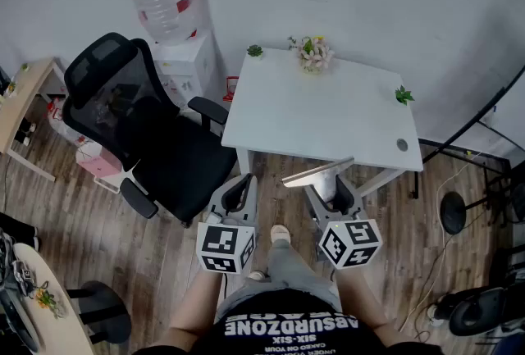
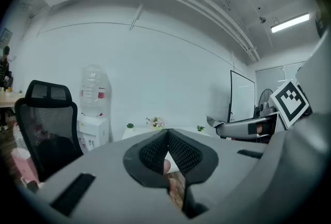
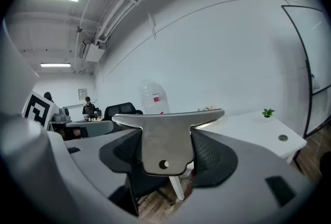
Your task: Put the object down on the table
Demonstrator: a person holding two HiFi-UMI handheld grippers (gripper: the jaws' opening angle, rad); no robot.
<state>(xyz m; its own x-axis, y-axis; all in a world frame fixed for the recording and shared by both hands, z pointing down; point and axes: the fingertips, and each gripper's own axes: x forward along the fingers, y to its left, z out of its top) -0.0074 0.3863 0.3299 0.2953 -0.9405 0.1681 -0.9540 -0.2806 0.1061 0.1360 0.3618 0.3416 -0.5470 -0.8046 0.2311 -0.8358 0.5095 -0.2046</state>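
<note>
White table ahead, right gripper jaws clamping metal scraper, hole visible only in its view, left gripper jaws closed

Black office chair, water cooler, flowers

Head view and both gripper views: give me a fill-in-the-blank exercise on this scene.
The blade in the right tongs is made of ____.
The left tongs are ____.
The table is ____.
The chair is ____.
Missing words: metal, shut, white, black.
</note>
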